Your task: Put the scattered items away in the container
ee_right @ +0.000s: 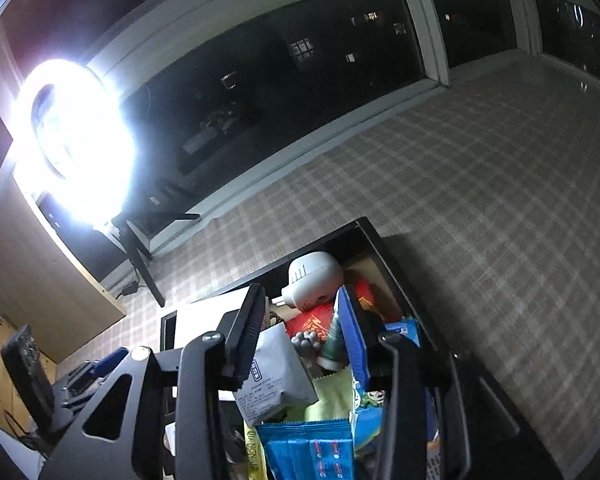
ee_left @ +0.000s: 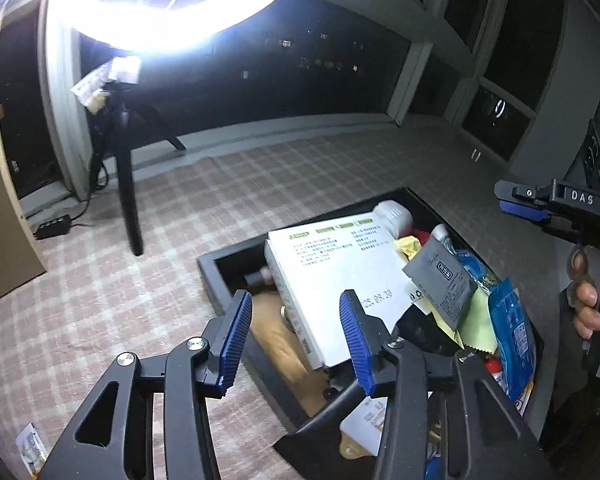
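A black open box [ee_left: 236, 312] sits on the checked cloth and holds many items: a white carton [ee_left: 336, 276], a white bottle [ee_left: 392, 212], a grey sachet [ee_left: 444, 284], a blue packet [ee_left: 512, 336] and a yellow-green cloth [ee_left: 476, 324]. My left gripper [ee_left: 296, 340] is open and empty above the box's near left corner. My right gripper [ee_right: 300, 340] is open and empty above the box [ee_right: 384, 256], over the grey sachet [ee_right: 272, 376], blue packet [ee_right: 312, 448], red packet [ee_right: 312, 324] and white bottle [ee_right: 316, 276]. The right gripper also shows in the left wrist view [ee_left: 520, 204].
A bright ring light [ee_left: 172, 4] on a black tripod [ee_left: 128, 196] stands at the back left, with a cable and power strip [ee_left: 52, 228]. Dark windows [ee_right: 300, 80] line the far side. A small packet [ee_left: 30, 450] lies on the cloth at the near left.
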`<move>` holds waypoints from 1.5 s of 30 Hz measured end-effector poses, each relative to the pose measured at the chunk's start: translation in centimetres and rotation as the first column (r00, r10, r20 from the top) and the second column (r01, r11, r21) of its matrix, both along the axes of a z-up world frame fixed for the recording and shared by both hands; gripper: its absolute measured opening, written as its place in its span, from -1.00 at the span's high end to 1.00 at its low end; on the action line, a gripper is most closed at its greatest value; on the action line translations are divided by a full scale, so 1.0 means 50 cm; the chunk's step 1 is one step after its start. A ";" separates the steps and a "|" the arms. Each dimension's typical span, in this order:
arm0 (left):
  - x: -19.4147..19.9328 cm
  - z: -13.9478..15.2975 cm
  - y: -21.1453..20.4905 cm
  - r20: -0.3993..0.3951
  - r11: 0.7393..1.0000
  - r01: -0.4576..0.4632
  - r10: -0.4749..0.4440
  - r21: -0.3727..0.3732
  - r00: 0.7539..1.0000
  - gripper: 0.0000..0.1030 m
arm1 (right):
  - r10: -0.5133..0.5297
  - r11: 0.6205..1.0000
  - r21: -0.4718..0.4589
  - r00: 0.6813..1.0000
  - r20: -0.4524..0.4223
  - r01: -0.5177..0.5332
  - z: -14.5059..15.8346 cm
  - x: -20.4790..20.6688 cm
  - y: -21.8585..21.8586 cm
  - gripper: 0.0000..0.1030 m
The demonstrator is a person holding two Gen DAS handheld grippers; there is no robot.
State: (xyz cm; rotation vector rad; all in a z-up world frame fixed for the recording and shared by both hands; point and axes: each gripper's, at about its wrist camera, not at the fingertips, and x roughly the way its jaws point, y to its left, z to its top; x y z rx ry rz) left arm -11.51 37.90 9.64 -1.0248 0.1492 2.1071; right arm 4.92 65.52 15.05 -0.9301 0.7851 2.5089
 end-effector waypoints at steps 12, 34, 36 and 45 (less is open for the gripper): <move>-0.023 0.027 -0.200 -0.079 0.989 -0.140 0.135 -0.053 0.988 0.15 | 0.057 0.998 0.030 0.996 -0.065 -0.055 0.034 0.007 -0.081 -0.22; -0.011 -0.116 -0.513 0.004 0.861 -0.436 0.453 -0.261 0.892 -0.36 | 0.348 0.924 0.141 0.935 0.071 -0.355 0.040 -0.035 -0.388 -0.29; -0.020 -0.134 -0.498 0.024 0.855 -0.443 0.466 -0.271 0.885 -0.36 | 0.361 0.916 0.148 0.928 0.096 -0.372 0.032 -0.037 -0.411 -0.29; -0.058 -0.203 -0.471 0.088 0.810 -0.472 0.529 -0.347 0.844 -0.36 | 0.331 0.922 0.167 0.935 0.126 -0.349 0.025 -0.012 -0.423 -0.30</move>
